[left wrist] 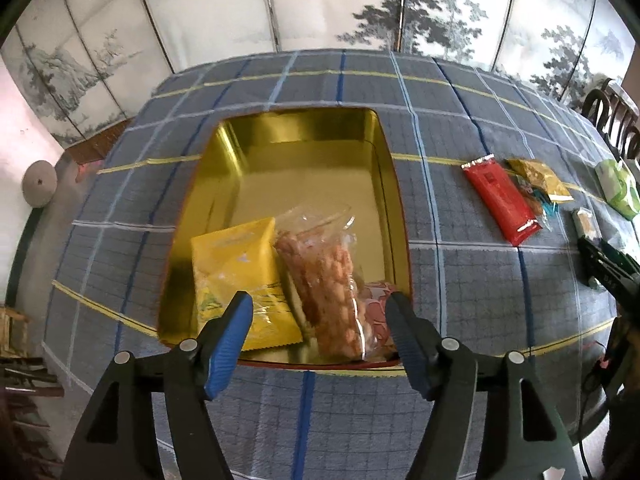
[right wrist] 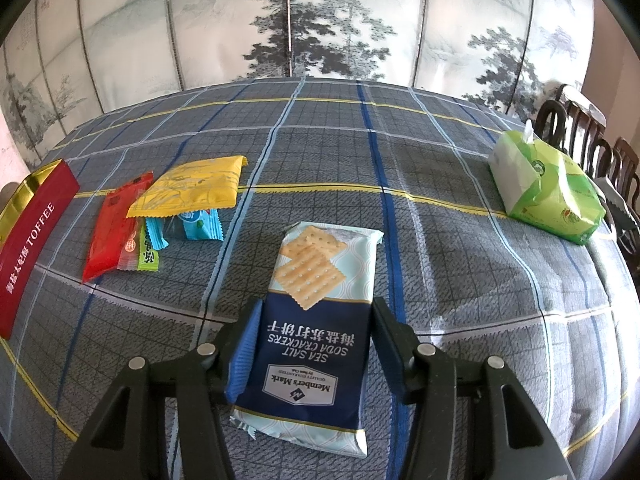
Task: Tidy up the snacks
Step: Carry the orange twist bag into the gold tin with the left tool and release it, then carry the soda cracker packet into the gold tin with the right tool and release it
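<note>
Right hand-held gripper (right wrist: 314, 344) straddles the soda cracker pack (right wrist: 316, 332) lying on the bench (right wrist: 460, 240); pack's long axis runs along the fingers, pads at both edges, grip unconfirmed. Left hand-held gripper (left wrist: 320, 332) apart, empty, over the gold tin (left wrist: 304, 184).

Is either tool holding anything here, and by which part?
The right tool grips the cracker packet across its two long edges, around the dark blue half. The left tool is open above the gold tin, holding nothing.

Plaid-cloth table (right wrist: 460, 264), gold tin (left wrist: 308, 136), cracker pkt (right wrist: 316, 304), red pkt (right wrist: 112, 228), tissue pack (right wrist: 548, 188)
</note>
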